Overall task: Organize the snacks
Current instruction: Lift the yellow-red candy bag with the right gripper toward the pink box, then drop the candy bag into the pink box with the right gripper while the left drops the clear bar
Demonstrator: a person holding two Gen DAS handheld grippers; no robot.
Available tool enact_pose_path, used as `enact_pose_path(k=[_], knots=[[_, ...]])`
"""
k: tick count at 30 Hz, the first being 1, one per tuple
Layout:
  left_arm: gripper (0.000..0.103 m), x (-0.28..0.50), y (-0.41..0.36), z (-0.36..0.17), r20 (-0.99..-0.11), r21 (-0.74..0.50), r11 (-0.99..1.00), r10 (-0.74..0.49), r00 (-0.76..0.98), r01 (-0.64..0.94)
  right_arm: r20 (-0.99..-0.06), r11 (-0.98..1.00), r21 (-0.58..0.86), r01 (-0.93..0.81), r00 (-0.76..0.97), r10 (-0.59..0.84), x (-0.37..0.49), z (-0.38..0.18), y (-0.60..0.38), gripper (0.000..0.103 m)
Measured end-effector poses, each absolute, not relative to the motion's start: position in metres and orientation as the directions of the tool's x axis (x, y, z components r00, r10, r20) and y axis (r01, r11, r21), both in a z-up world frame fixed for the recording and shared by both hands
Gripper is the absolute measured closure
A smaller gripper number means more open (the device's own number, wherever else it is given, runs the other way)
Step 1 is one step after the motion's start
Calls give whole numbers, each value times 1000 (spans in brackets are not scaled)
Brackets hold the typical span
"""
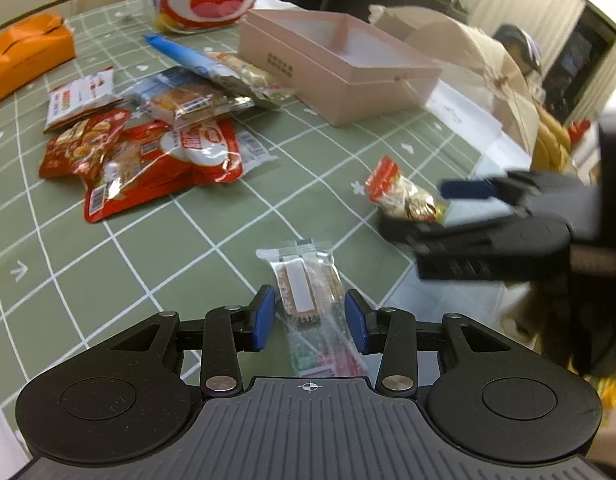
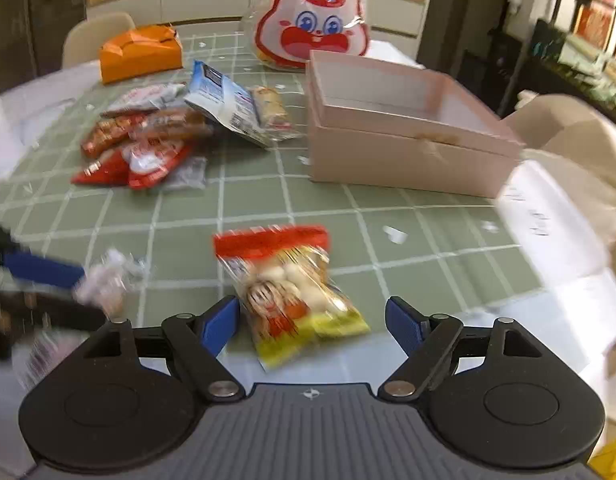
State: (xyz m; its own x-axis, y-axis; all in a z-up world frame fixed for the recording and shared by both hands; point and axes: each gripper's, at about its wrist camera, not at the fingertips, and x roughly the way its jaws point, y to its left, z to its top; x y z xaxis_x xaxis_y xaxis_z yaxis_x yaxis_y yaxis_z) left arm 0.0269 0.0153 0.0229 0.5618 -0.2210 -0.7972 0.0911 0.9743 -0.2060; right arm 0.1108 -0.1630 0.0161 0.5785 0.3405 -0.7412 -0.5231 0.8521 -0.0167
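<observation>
My left gripper (image 1: pixel 310 316) is open, its blue pads either side of a clear-wrapped biscuit bar (image 1: pixel 308 284) lying on the green checked tablecloth. My right gripper (image 2: pixel 312 322) is open wide around a red-topped snack bag (image 2: pixel 291 288) with yellow bottom, which lies on the cloth. That bag (image 1: pixel 404 196) and the right gripper (image 1: pixel 460 208) also show at the right of the left wrist view. The left gripper's blue finger (image 2: pixel 43 270) and its bar (image 2: pixel 111 280) show blurred at the left of the right wrist view. An open pink box (image 2: pixel 404 148) stands beyond.
A pile of red, blue and clear snack packets (image 1: pixel 147 136) lies on the left of the table. A rabbit-face bag (image 2: pixel 312 20) and an orange box (image 2: pixel 139 54) stand at the far side. A white sheet (image 2: pixel 548 224) and a cardboard box (image 1: pixel 468 60) lie right.
</observation>
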Motion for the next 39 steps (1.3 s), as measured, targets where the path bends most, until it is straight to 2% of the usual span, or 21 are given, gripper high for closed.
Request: enact_pose_path(k=[3, 5, 6, 9, 11, 14, 19, 22, 24, 26, 28, 31, 34, 36, 39], knots=[[60, 27, 10, 23, -805, -182, 978, -206, 556, 99, -742, 855, 45, -516, 556, 375, 119, 15, -160, 24], [60, 25, 9, 23, -800, -175, 980, -195, 567, 90, -743, 859, 42, -510, 559, 368, 119, 18, -158, 43], [60, 24, 9, 22, -795, -175, 981, -192, 575, 85, -745, 854, 58, -517, 547, 382, 118, 19, -159, 45], [66, 23, 7, 20, -782, -173, 982, -184, 595, 77, -736, 843, 72, -533, 542, 405, 109, 27, -164, 46], [68, 25, 6, 19, -772, -190, 979, -197, 604, 76, -738, 847, 36, -531, 557, 381, 102, 33, -168, 46], [71, 28, 1, 22, -757, -223, 969, -240, 608, 104, -732, 857, 54, -512, 563, 383, 101, 47, -183, 46], [71, 42, -8, 55, -657, -312, 943, -304, 690, 118, -682, 866, 52, -498, 616, 395, 111, 90, -214, 46], [71, 67, -7, 96, -534, -408, 905, -342, 773, 119, -602, 864, 37, -502, 679, 421, 133, 137, -232, 46], [71, 99, -9, 129, -456, -417, 900, -326, 828, 125, -536, 868, 20, -496, 728, 428, 161, 176, -242, 46], [71, 140, -12, 153, -427, -398, 911, -288, 857, 107, -507, 871, 16, -491, 747, 431, 195, 205, -248, 46], [71, 190, -14, 158, -451, -405, 912, -267, 852, 72, -501, 871, 30, -491, 747, 438, 237, 224, -251, 46], [71, 265, -24, 140, -589, -344, 939, -215, 779, 0, -525, 880, 50, -472, 738, 425, 294, 222, -252, 46], [70, 313, -31, 110, -639, -329, 944, -208, 740, -19, -572, 886, 76, -457, 708, 414, 333, 198, -249, 46], [70, 338, -35, 85, -703, -343, 939, -243, 669, -18, -610, 880, 127, -457, 664, 433, 355, 175, -247, 46], [69, 351, -39, 67, -754, -334, 942, -243, 611, -38, -663, 869, 194, -456, 592, 459, 377, 140, -244, 46]])
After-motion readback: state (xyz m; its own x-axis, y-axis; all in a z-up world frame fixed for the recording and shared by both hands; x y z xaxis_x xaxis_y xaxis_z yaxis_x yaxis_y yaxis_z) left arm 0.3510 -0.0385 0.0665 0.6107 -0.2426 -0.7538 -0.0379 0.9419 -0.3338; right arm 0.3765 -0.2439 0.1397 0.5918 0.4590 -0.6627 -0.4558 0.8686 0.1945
